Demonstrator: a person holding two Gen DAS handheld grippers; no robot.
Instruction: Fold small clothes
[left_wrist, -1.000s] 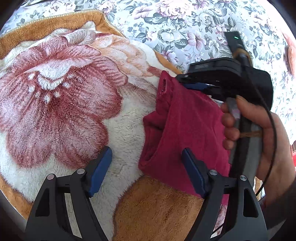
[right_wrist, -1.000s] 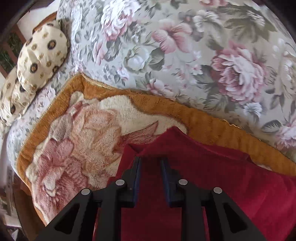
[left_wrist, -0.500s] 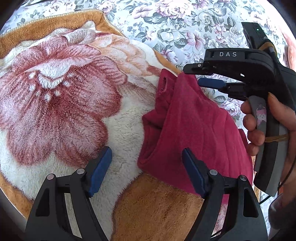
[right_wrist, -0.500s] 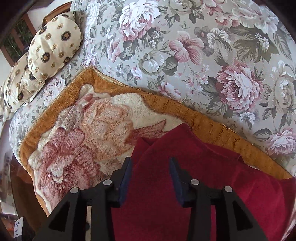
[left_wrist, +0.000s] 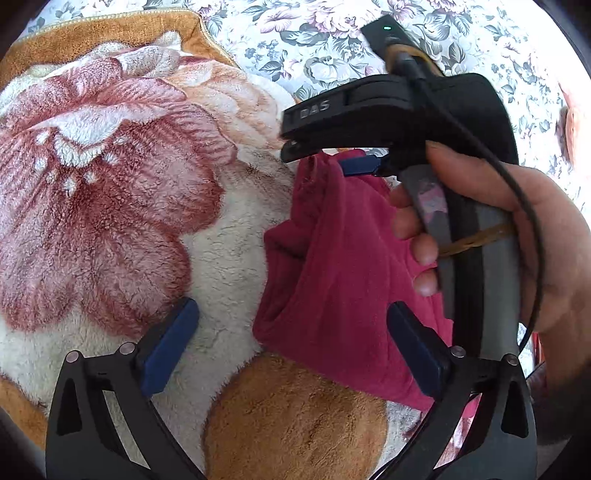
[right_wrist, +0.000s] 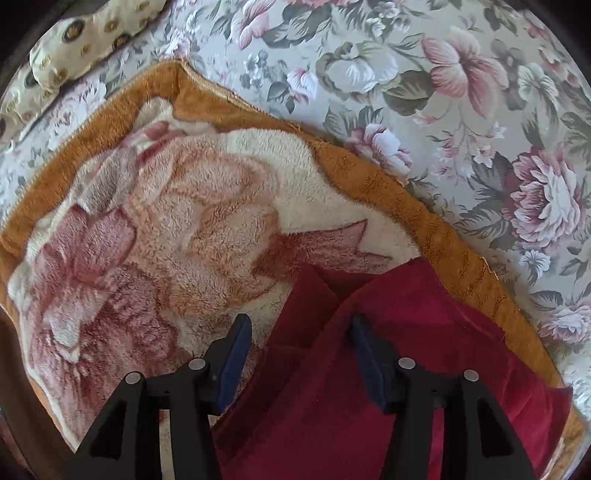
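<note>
The right hand-held gripper (right_wrist: 301, 356) has just been opened; the red cloth (right_wrist: 406, 369) is released, to be pressed flat toward 12 o'clock.

I count one dark red garment (left_wrist: 343, 295), folded on itself at the centre right of the left wrist frame. One plush flowered blanket (left_wrist: 110, 184) lies under it, over one floral bedsheet (right_wrist: 424, 74). One patterned pillow (right_wrist: 85, 33) sits at the upper left of the right wrist frame. Two tongs: left (left_wrist: 291, 347), right (right_wrist: 299, 362). One hand (left_wrist: 532, 236) shows.
</note>
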